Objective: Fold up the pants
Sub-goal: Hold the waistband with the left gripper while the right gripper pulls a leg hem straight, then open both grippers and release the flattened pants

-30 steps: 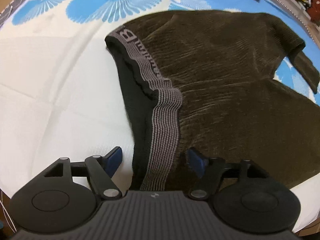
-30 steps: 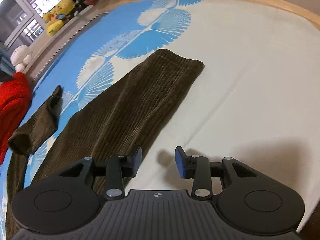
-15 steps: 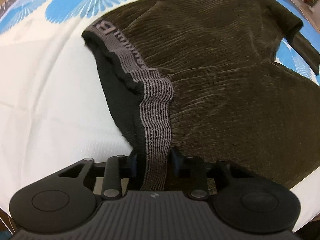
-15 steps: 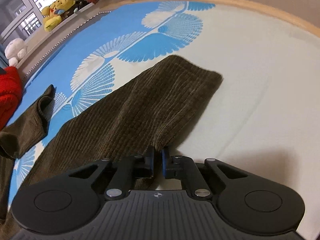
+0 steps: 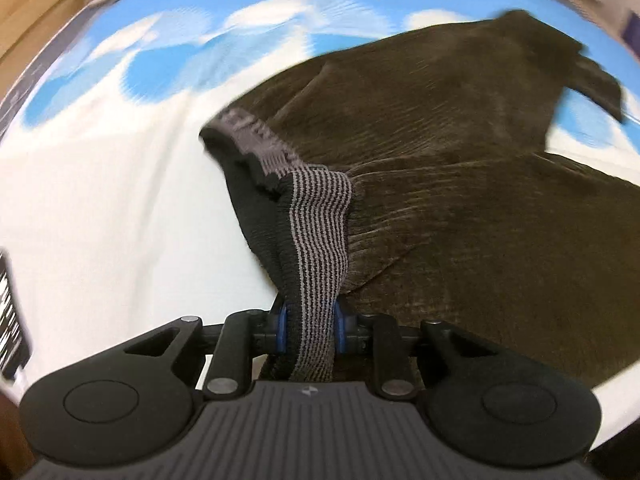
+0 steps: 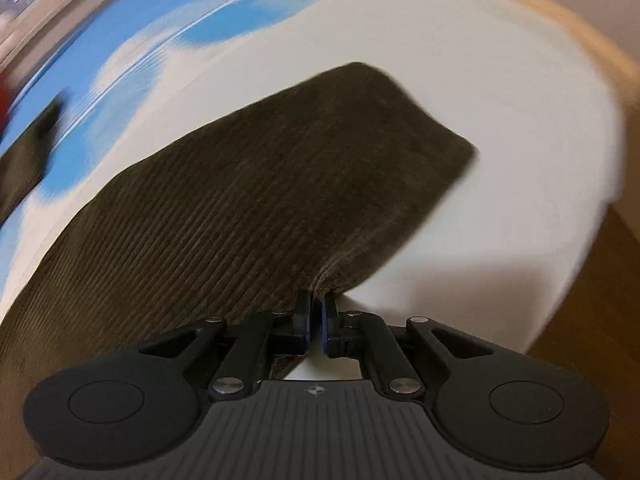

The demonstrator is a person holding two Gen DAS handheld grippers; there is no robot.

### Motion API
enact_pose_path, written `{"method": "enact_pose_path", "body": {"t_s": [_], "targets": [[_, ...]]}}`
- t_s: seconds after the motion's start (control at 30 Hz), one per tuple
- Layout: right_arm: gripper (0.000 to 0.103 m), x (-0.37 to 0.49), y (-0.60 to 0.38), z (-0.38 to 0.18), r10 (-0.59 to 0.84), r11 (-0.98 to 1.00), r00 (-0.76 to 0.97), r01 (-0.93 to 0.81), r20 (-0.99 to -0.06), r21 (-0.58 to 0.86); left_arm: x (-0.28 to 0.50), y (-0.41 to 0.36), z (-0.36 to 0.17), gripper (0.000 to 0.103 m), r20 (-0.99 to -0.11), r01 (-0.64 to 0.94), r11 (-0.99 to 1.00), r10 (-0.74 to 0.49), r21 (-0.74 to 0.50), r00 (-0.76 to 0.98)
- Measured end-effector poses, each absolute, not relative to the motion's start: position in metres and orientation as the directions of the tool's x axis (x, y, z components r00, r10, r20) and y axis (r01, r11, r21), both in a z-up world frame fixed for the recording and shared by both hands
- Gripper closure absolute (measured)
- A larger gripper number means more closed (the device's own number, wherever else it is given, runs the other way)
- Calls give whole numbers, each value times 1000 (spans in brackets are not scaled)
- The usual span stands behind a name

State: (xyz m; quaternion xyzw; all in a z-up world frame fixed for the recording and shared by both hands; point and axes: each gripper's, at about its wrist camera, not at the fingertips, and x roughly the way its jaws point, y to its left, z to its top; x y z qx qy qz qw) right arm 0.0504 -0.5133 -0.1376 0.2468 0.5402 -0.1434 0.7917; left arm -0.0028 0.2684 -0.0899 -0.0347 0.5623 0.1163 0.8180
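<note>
The pants [image 5: 460, 184] lie spread on the bed [image 5: 100, 208], no fold made yet. The left gripper [image 5: 308, 330] has its jaws closing on the striped waistband [image 5: 320, 240] (near edge, bunched upward). The right gripper [image 6: 316, 320] pinches the near edge of a leg [image 6: 280, 184], jaws nearly together. Every fold remains.

Left tongs [image 5: 308, 330]: matte black linkage arms, silver screws, blue pads, ribbed grey housing with round side discs; right tongs [image 6: 316, 322] are identically built, small crosshair mark on housing.
</note>
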Motion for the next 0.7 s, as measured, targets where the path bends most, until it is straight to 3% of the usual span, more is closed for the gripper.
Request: {"method": "enact_pose_path", "body": {"t_s": [0.13,0.23,0.3,0.53,0.7], "targets": [[91,45,-523,-135,93,798,379,525,-921,297,-6,272,-93,69,-940,-224,967,184,120,289],[71,24,-560,-121,-18,645,473,679,-881,351,-4,275,-75,57,-912,-277,952,226,132,342],[68,7,-581,-118,-85,539,516,744,-853,396,-2,276,-65,50,-893,-305,943,246,131,378],[57,10,-599,-141,-39,480,530,754,-847,449,13,254,-56,50,-885,-272,953,238,133,401],[61,29,-596,-152,-73,492,515,763,-854,418,13,230,-63,50,-880,-211,965,231,154,415]]}}
